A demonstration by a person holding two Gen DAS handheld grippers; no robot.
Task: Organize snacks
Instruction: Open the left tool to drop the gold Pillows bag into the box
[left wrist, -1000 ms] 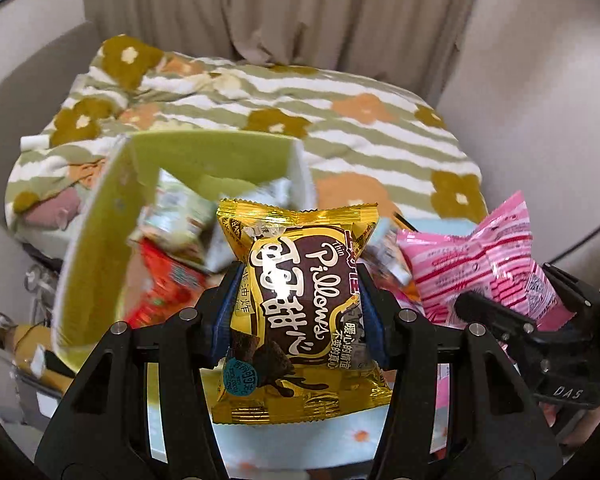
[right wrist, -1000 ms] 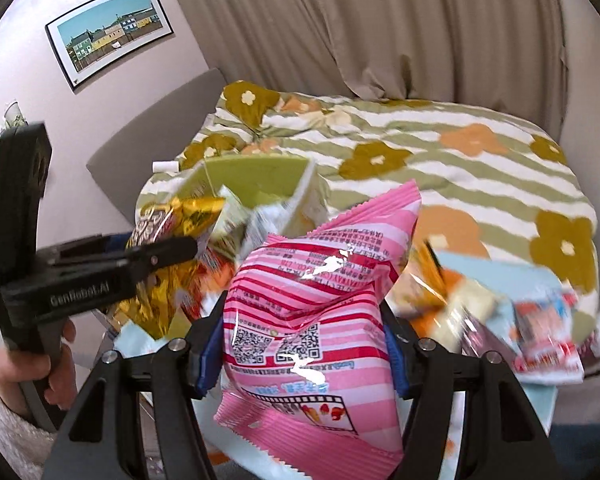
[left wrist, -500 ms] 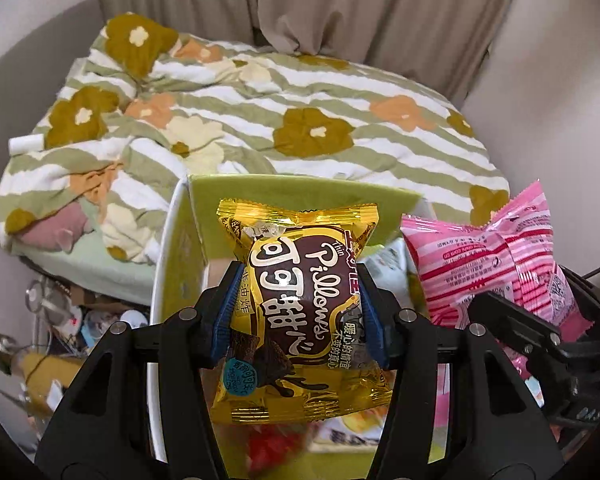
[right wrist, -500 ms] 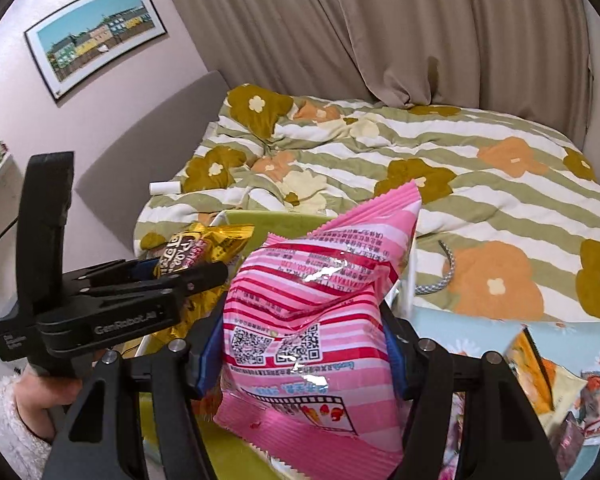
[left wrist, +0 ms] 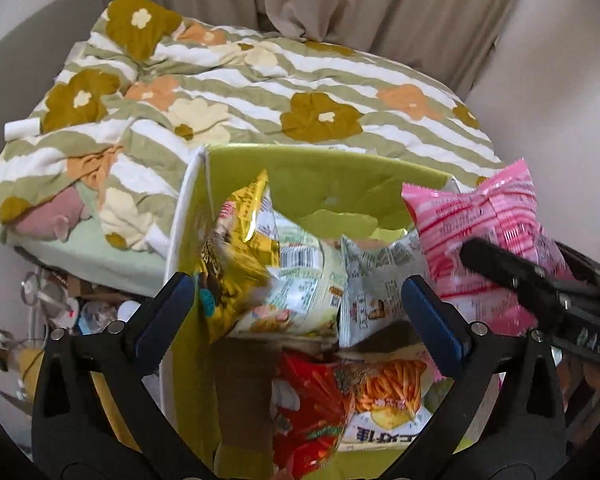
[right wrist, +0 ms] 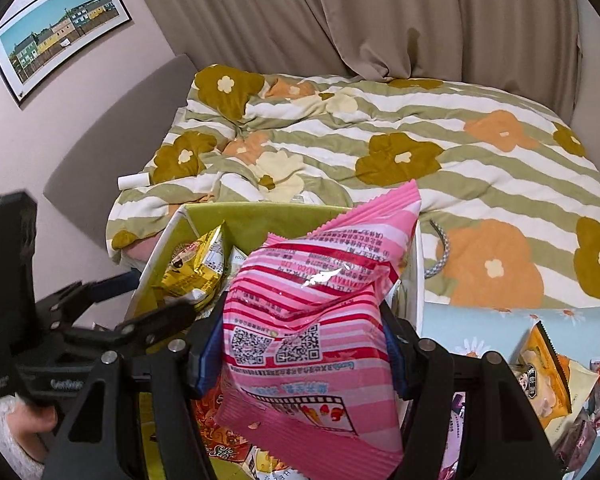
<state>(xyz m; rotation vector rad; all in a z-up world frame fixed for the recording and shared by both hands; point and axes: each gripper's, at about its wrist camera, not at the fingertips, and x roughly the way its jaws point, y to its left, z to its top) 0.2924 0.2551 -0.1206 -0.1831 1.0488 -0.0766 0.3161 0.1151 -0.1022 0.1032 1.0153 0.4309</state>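
The left gripper [left wrist: 300, 312] was opening, jaws wide, and the gold pack [left wrist: 236, 256] tumbled free into the box [left wrist: 340, 176] at twelve o'clock. The right gripper [right wrist: 300, 344] clamped the pink bag [right wrist: 316, 312] over it. More snacks [right wrist: 548, 376] waited at three o'clock.

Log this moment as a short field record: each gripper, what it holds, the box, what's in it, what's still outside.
left gripper: jaws opening, nothing pressed between the pads
gold packet: free of the left gripper, tilted in the box's left side
right gripper: shut on the pink packet, above the box
green box: open-topped, beside the bed
box contents: red packet, fries packet, pale packets
outside: snack packets on the light blue cloth, at right
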